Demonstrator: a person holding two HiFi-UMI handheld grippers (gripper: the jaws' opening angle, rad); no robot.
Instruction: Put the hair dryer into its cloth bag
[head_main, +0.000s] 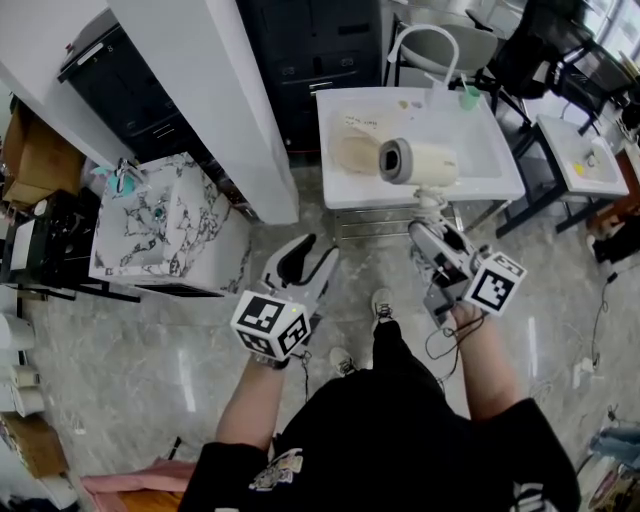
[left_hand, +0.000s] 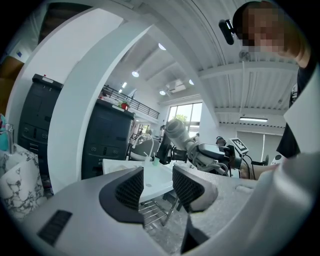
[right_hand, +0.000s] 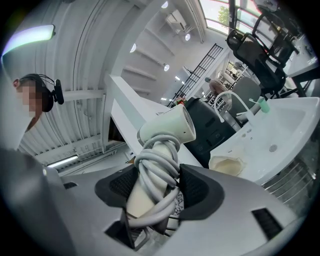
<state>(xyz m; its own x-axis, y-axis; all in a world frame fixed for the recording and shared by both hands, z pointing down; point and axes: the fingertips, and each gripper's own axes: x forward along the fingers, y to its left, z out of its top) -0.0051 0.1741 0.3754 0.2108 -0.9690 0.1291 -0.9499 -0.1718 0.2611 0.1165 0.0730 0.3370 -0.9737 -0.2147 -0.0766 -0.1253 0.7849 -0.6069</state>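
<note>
the right gripper (right_hand: 156, 189) was clamped on the handle of the cream hair dryer (right_hand: 167, 127), with the grey cord (right_hand: 159, 167) wound round the handle between the jaws. the dryer was held up over the front edge of the white sink (head_main: 500, 172), its barrel mouth facing left in the head view. the cream cloth bag (head_main: 352, 153) lay in the basin's left part, beside the dryer. the left gripper (head_main: 316, 256) had its jaws apart with nothing between them, over the floor near the sink's front left corner.

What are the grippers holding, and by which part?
The right gripper holds the hair dryer by its handle, over the cord wound round it. The left gripper is open and holds nothing.
</note>
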